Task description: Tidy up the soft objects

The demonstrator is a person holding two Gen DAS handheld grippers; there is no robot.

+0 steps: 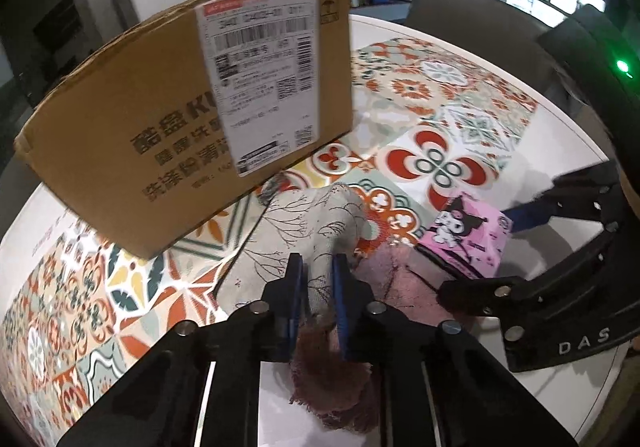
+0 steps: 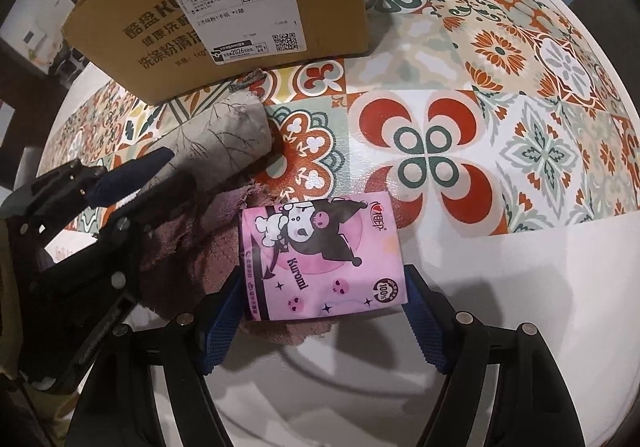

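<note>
Between the left gripper's (image 1: 316, 267) pinching fingers, a grey cloth (image 1: 320, 223) hides the towel (image 1: 400, 279); right gripper (image 2: 324, 311) spread around tissue pack (image 2: 320, 255).

A patterned mat (image 2: 500, 119) covers the white table (image 2: 520, 287).

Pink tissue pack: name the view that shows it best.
The right wrist view: the pink tissue pack lies face-up and whole between the open fingers of the right hand-held gripper, print readable. The left wrist view shows it only small and oblique, at the right.
</note>
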